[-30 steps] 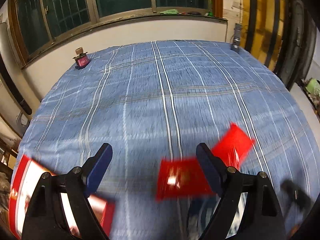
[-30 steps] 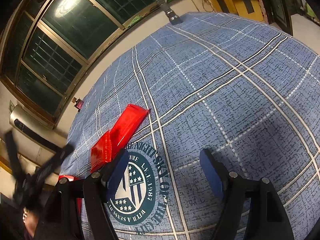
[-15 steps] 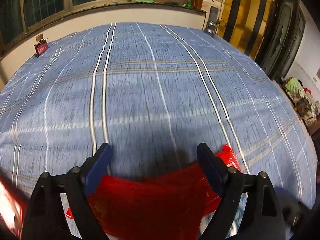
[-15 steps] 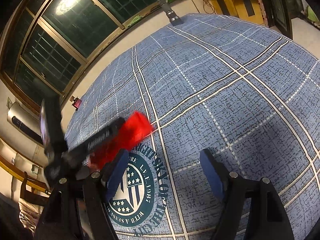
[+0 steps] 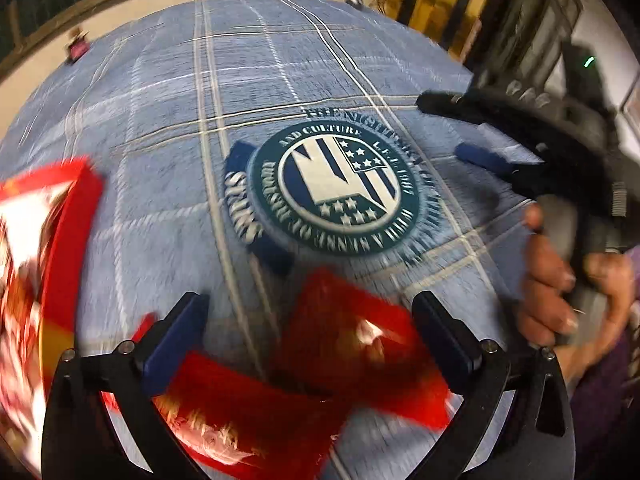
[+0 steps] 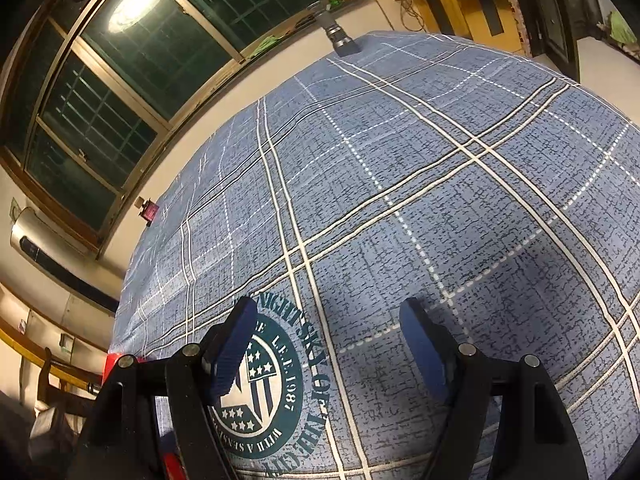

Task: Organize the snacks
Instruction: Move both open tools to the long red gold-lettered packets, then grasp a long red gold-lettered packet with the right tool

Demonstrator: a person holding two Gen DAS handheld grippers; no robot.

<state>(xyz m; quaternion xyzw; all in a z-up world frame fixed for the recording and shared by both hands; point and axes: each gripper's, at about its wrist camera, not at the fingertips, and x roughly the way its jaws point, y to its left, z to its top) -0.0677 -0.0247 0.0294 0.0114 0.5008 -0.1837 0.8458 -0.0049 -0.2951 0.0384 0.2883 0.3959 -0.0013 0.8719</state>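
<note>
Left gripper [image 5: 308, 334] jaws opening over red packets [image 5: 352, 344], lying just below the round emblem [image 5: 336, 188]; nothing clamped. Right gripper [image 6: 328, 344] released, empty. Packets judged light, crinkly, slippery; best pinched across a flat edge.

— What surrounds the scene?
— A blue plaid cloth [image 6: 420, 184] with a round teal emblem [image 5: 336, 188], below dark gridded windows [image 6: 132, 52] in wooden frames.
— Any light?
— A ceiling lamp's reflection [image 6: 130, 10] glows in the glass; cream wall [image 6: 192, 128] beneath.
</note>
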